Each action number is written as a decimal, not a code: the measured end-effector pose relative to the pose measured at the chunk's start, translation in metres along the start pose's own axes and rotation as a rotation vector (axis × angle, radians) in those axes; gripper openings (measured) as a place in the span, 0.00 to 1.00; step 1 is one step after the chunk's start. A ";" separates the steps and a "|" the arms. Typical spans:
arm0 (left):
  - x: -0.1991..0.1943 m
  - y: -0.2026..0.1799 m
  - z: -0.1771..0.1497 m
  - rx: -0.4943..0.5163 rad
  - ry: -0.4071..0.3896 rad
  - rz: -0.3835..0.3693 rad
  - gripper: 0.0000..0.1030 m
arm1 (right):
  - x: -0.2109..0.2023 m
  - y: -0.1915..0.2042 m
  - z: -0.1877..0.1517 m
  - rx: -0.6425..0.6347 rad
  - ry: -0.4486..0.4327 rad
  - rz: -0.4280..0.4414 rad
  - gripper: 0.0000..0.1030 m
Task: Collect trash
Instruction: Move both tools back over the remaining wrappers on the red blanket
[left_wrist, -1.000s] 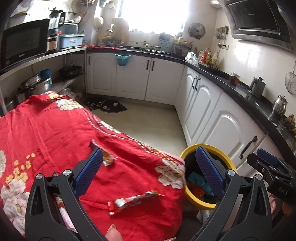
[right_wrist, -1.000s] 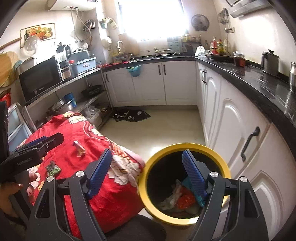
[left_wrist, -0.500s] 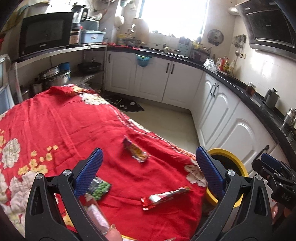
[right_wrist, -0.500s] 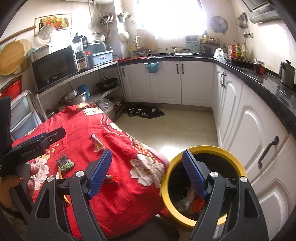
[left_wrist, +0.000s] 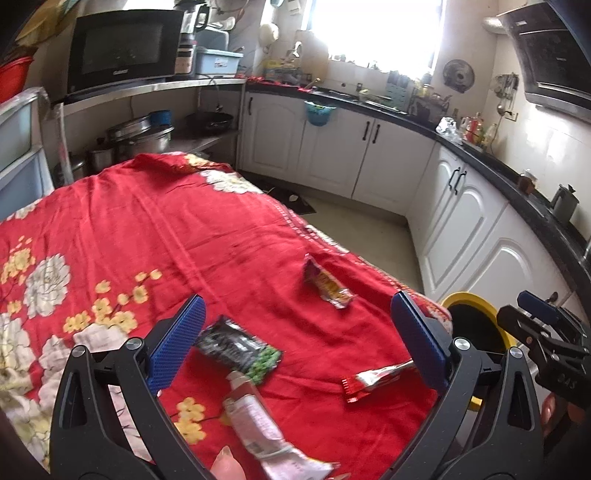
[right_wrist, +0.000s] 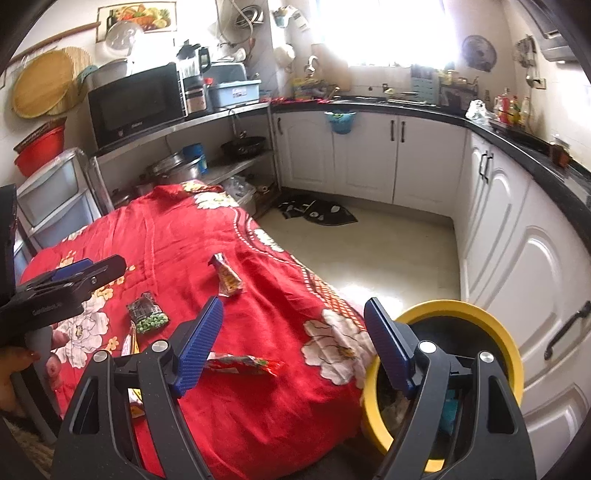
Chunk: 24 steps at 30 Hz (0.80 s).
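Wrappers lie on a red flowered cloth (left_wrist: 155, 236) over a table. A black-and-green snack bag (left_wrist: 240, 349) and a pink-white packet (left_wrist: 255, 417) sit between the jaws of my open left gripper (left_wrist: 295, 339). A red wrapper (left_wrist: 373, 378) lies by its right finger, and an orange wrapper (left_wrist: 328, 286) lies farther off. My right gripper (right_wrist: 291, 343) is open and empty, above the table's corner. The red wrapper (right_wrist: 243, 363) is below it and the orange wrapper (right_wrist: 229, 280) beyond. A yellow-rimmed bin (right_wrist: 458, 314) with trash inside stands to its right.
White cabinets (right_wrist: 517, 266) under a black counter run along the right and back. Shelves on the left hold a microwave (right_wrist: 136, 101) and pots. A dark mat (right_wrist: 317, 212) lies on the pale floor beyond the table. A person's hand (right_wrist: 22, 354) holds the left gripper.
Both grippers swung left, away from the bin and over the table. The bin slid to the right edge of both views. The snack bag and pink packet came into the left wrist view.
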<state>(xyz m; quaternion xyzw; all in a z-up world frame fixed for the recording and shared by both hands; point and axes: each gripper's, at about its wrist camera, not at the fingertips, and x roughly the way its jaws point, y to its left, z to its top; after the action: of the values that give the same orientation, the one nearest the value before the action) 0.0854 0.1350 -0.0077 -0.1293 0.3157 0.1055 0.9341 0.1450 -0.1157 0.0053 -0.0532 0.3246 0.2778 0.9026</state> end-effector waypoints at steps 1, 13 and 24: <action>0.000 0.004 -0.001 -0.005 0.002 0.005 0.90 | 0.005 0.003 0.002 -0.008 0.006 0.006 0.74; 0.000 0.042 -0.009 -0.039 0.026 0.054 0.90 | 0.043 0.033 0.017 -0.074 0.038 0.056 0.74; 0.017 0.062 -0.042 -0.110 0.169 -0.026 0.89 | 0.108 0.056 0.024 -0.135 0.149 0.126 0.73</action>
<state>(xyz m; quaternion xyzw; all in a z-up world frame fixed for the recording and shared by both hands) 0.0576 0.1827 -0.0612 -0.1930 0.3852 0.0994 0.8969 0.1971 -0.0115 -0.0379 -0.1140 0.3738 0.3504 0.8511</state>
